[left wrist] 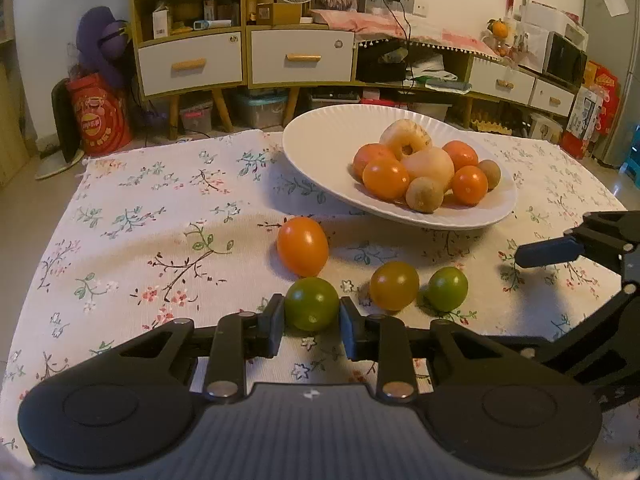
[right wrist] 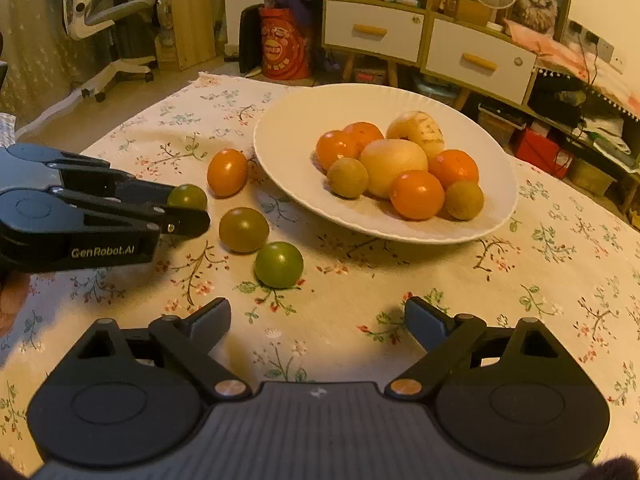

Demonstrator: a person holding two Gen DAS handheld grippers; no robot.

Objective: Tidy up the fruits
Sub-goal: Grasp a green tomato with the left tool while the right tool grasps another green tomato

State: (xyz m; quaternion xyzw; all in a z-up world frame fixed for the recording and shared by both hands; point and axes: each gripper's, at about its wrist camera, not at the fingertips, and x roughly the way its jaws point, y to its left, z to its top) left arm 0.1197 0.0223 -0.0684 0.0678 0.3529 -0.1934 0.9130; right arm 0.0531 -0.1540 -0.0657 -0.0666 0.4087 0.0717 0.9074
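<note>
Here the left gripper (left wrist: 312,316) is clamped on a green tomato (left wrist: 311,309) lying on the floral tablecloth (left wrist: 160,216), just short of the white plate (right wrist: 304,120) of fruit. The right gripper (right wrist: 318,322) stands wide and unloaded over bare cloth, another green tomato (right wrist: 279,265) just ahead.

Fruits (right wrist: 400,168) piled on plate (right wrist: 288,128), four tomatoes (right wrist: 244,230) before it
</note>
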